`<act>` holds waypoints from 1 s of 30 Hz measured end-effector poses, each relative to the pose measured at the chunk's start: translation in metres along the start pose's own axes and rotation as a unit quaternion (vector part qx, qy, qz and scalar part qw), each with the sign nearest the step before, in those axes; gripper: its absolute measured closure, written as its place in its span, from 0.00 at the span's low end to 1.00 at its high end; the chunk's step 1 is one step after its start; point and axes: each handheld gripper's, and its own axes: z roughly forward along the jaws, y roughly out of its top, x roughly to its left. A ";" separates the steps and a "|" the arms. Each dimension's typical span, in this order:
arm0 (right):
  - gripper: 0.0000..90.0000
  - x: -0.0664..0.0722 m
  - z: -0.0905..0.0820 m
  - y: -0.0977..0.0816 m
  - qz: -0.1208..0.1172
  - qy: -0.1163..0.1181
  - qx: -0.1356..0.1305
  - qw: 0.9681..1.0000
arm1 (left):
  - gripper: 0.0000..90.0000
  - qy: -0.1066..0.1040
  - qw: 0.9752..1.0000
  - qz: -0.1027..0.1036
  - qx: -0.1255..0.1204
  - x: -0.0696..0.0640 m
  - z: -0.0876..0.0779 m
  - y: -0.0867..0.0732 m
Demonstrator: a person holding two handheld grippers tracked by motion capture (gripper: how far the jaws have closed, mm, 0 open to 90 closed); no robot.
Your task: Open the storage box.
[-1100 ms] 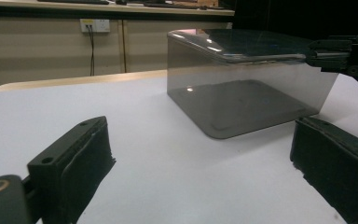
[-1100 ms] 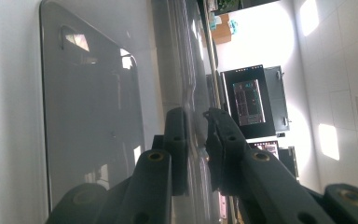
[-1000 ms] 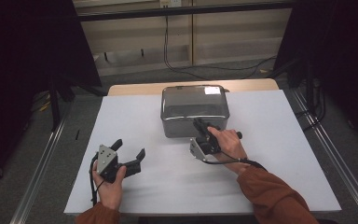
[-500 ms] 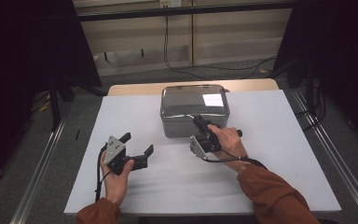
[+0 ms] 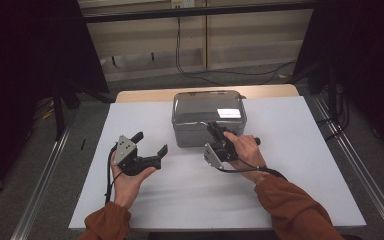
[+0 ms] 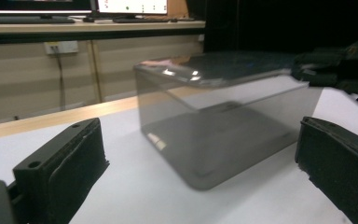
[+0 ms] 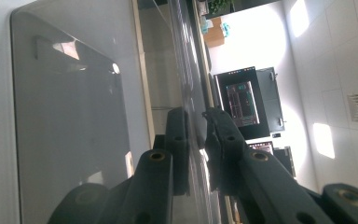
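A white sheet [image 5: 300, 165] covers the wooden table [image 5: 145, 95], leaving a bare strip along its far edge. Beyond it, black cables [image 5: 180, 55] hang down a pale cabinet front (they trail onto the grey floor). Metal rails [image 5: 45, 185] flank the table. Lit monitors [image 6: 130, 5] sit on a far counter, above a wall socket [image 6: 61, 46].

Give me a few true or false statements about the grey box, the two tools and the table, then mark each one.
1. The right tool is shut on the lid edge of the grey box. True.
2. The left tool is clamped on the box. False: it is open, apart from the box.
3. The box stands on the white table. True.
4. The box lies tipped on its side. False: it stands upright.
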 end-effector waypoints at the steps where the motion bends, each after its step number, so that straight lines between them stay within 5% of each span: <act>1: 0.88 -0.001 0.000 0.001 0.000 -0.001 -0.003 1.000 | 0.02 -0.001 1.000 0.007 0.002 -0.001 0.003 0.002; 7: 0.88 -0.006 0.000 0.000 0.007 -0.004 -0.005 1.000 | 0.05 -0.007 1.000 0.024 -0.017 -0.003 0.022 0.010; 20: 0.89 -0.018 0.003 0.004 0.014 -0.018 -0.005 1.000 | 0.04 -0.013 1.000 0.026 -0.001 0.006 0.061 0.014; 30: 0.89 -0.021 0.003 0.003 0.019 -0.021 -0.007 1.000 | 0.12 0.005 0.998 0.068 -0.009 0.011 0.086 0.015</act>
